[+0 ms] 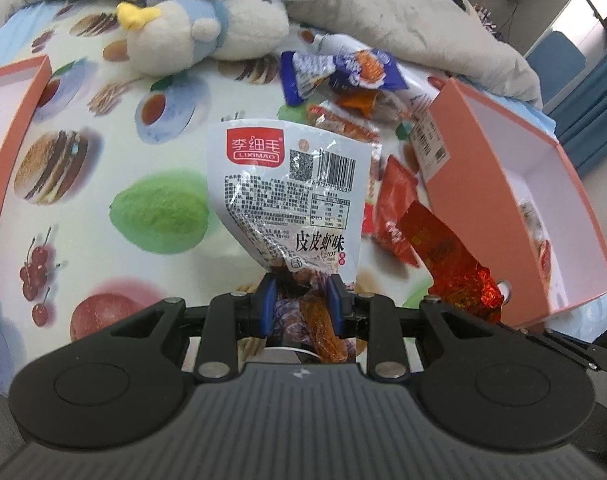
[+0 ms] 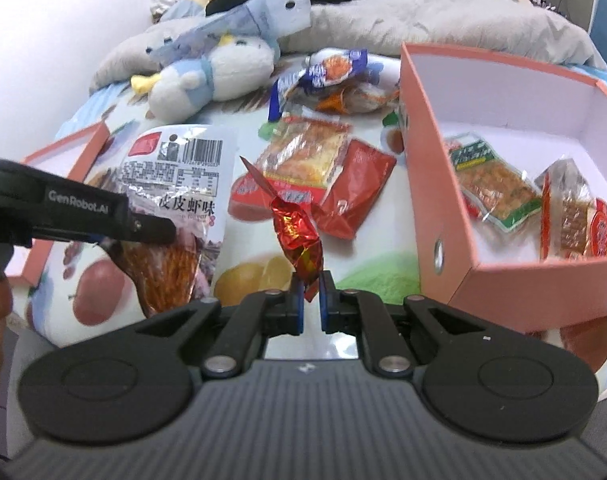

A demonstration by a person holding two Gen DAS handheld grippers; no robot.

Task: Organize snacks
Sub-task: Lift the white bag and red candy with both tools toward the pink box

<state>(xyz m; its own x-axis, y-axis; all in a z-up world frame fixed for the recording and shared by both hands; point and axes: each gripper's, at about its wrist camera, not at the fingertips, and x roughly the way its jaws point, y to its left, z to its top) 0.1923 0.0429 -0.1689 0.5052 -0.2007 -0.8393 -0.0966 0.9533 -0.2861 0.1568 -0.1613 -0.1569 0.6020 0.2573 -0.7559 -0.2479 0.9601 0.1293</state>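
My left gripper [image 1: 301,296] is shut on the lower end of a silver snack pouch [image 1: 291,192] with a red logo and barcode, held above the printed bedsheet. The same pouch [image 2: 179,176] shows in the right wrist view under the left gripper's black finger [image 2: 143,226]. My right gripper [image 2: 308,294] is shut on a red foil-wrapped candy [image 2: 299,236] that stands up from its pads; that candy [image 1: 447,256] also appears beside the pink box [image 1: 455,168]. The pink box [image 2: 423,184] holds three snack packets [image 2: 491,184].
Loose snacks lie on the sheet: red packets [image 2: 343,192], an orange packet [image 2: 307,148], blue-wrapped ones [image 2: 327,72]. A plush toy [image 1: 207,32] and grey bedding [image 2: 423,20] sit at the back. A pink lid [image 1: 7,120] lies at the left.
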